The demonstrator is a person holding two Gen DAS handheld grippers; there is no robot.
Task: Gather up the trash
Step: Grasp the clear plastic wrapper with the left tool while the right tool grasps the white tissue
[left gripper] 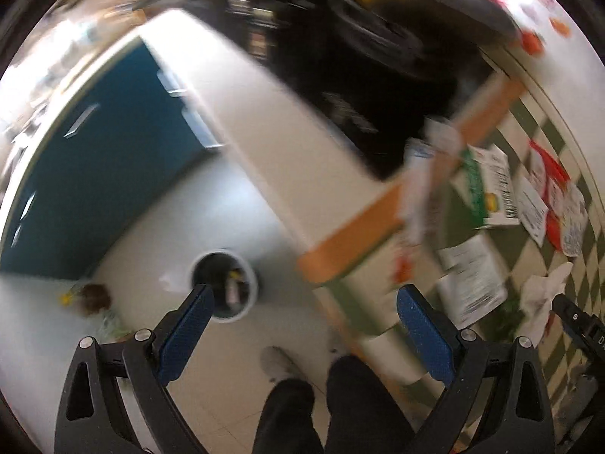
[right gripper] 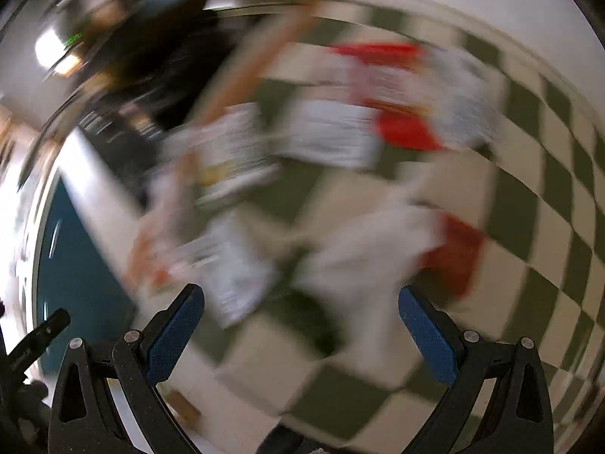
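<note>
Two black two-finger grippers with blue textured pads, both spread wide, nothing between the fingers. Left gripper (left gripper: 304, 327) held out past the table edge, looking down at pale tiled floor (left gripper: 211, 208). Just beyond its left finger: round white-rimmed trash bin with dark liner (left gripper: 224, 287) standing on the floor, some scraps already inside, contents too blurred to name. Below the gripper: dark trouser legs (left gripper: 321, 412) and one light shoe (left gripper: 278, 363) of the person. Left of bin: small brown and yellow clutter on floor (left gripper: 90, 297), unclear what. Beyond: teal cabinet fronts with metal handles (left gripper: 98, 143). To the right: table with green-and-cream checkered cloth, orange border (left gripper: 586, 276), holding trash: white printed paper sheet (left gripper: 470, 280) near the edge, green-and-white printed carton (left gripper: 491, 189), red-and-white wrappers (left gripper: 552, 193) farther in, crumpled white tissue (left gripper: 542, 295) beside the other gripper's black tip at frame edge. Right gripper (right gripper: 300, 327) over the same checkered cloth (right gripper: 529, 189), view heavily motion-blurred. Ahead of its fingers: crumpled white tissue next to a red scrap (right gripper: 455, 253), printed paper (right gripper: 238, 280) toward the left finger, red-and-white wrappers (right gripper: 397, 113) farther back. Contact with any item: none visible.
</note>
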